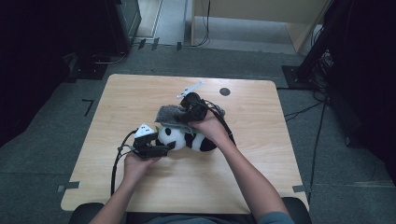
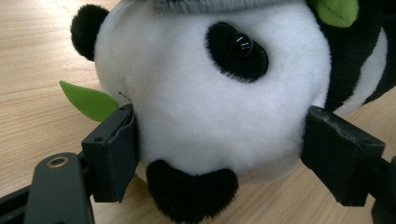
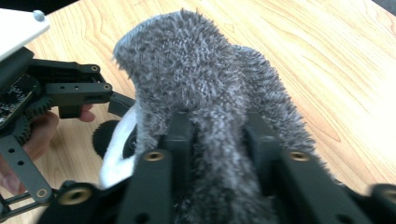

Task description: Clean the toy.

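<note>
I find no legible text, label, brand, number or sign to enter for any of my three views: nothing readable stands on anything I can see.
</note>
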